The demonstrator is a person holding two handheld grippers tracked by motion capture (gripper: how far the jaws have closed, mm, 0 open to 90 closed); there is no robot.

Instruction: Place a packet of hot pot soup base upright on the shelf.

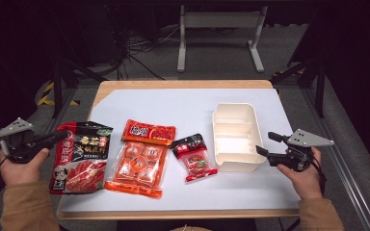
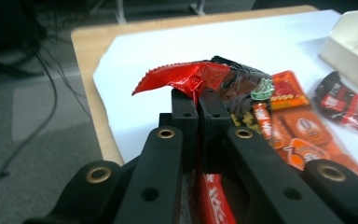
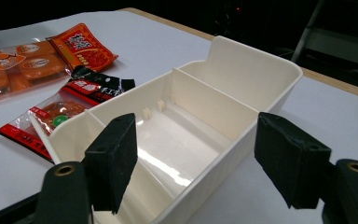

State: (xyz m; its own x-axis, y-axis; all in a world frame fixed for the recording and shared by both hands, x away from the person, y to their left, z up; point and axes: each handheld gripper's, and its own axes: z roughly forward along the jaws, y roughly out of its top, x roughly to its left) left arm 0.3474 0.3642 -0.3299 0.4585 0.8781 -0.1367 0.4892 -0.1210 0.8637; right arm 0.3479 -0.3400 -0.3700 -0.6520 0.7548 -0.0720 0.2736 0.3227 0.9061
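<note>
A large red-and-black food packet [image 1: 79, 159] lies at the table's left. My left gripper [image 1: 60, 136] is shut on its upper left corner, and in the left gripper view the red corner [image 2: 186, 77] is crumpled between the closed jaws [image 2: 198, 100]. A cream divided box [image 1: 236, 137] stands empty at the right. My right gripper [image 1: 265, 143] is open at the box's near right corner. In the right gripper view the box [image 3: 242, 79] sits beyond its spread jaws [image 3: 200, 158], whose pads stand apart from the walls.
An orange packet of round pieces [image 1: 139, 166], an orange-red packet [image 1: 148, 132] and a small red-and-black packet [image 1: 195, 156] lie between the large packet and the box. A white sheet [image 1: 173, 106] covers the wooden table. A metal frame [image 1: 219, 21] stands on the floor beyond.
</note>
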